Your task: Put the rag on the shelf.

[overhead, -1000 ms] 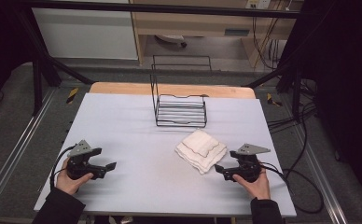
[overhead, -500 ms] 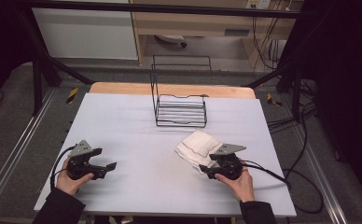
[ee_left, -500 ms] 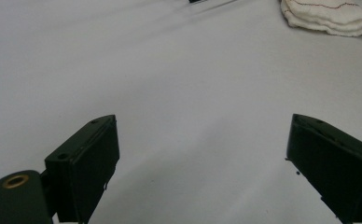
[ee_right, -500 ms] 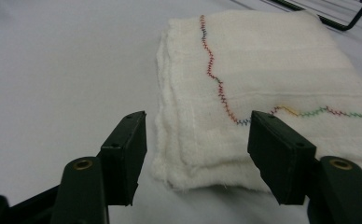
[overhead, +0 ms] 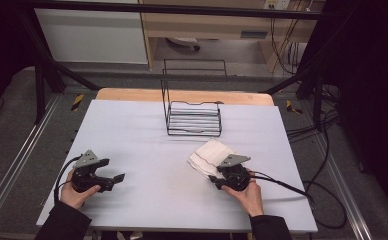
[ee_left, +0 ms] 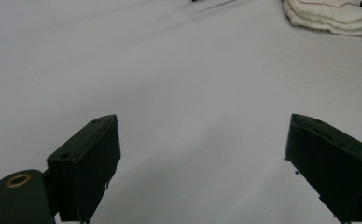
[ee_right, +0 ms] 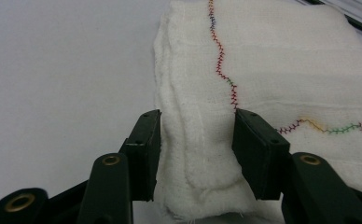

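A folded white cloth with a coloured zigzag seam lies on the table's right half, in front of the wire rack. My right gripper sits at the cloth's near edge. In the right gripper view its jaws have just been closing, and the cloth's folded edge fills the gap, with both pads against it. Over bare table at the left, my left gripper is held still and open. The left gripper view has nothing between its wide jaws, and the cloth lies far off at the top right.
A black wire rack stands at the back middle of the pale table, just behind the cloth. A cable trails right from the right gripper. Bare tabletop stretches between the two hands.
The right hand has moved left and forward from the table's right side to the cloth's near edge, and its jaws have narrowed around that edge. The left hand has stayed put.
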`<action>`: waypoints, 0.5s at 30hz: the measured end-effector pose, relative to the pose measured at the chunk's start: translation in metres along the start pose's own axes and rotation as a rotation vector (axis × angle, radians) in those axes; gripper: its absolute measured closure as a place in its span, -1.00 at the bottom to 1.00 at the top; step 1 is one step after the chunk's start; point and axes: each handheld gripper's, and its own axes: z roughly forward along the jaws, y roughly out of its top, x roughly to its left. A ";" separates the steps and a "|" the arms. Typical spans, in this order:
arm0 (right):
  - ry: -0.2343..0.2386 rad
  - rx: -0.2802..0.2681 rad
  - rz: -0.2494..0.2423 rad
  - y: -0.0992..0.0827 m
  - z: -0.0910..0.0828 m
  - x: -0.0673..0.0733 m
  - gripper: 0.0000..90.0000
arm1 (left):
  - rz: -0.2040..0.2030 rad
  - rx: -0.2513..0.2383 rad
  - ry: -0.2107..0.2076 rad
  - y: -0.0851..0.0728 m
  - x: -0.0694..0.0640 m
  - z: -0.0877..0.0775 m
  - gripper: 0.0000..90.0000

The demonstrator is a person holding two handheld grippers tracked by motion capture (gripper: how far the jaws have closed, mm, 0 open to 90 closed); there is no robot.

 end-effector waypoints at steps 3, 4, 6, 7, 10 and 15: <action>-0.059 0.030 -0.080 0.002 0.002 0.009 0.18 | 0.000 -0.001 0.000 0.000 0.000 0.000 -0.77; -0.070 0.035 -0.095 0.002 0.003 0.011 0.18 | -0.002 -0.001 0.001 0.000 0.000 0.000 -0.77; -0.075 0.040 -0.092 0.003 0.003 0.012 0.19 | -0.001 0.000 0.000 0.000 0.000 0.000 -0.77; -0.077 0.042 -0.092 0.003 0.003 0.012 0.23 | -0.004 -0.002 0.000 0.000 0.000 0.000 -0.77; -0.097 0.048 -0.101 0.004 0.003 0.011 0.45 | -0.004 -0.002 0.000 0.000 0.000 0.000 -0.76; -0.114 0.057 -0.114 0.005 0.002 0.008 0.67 | -0.004 -0.002 0.000 0.000 0.000 0.000 -0.76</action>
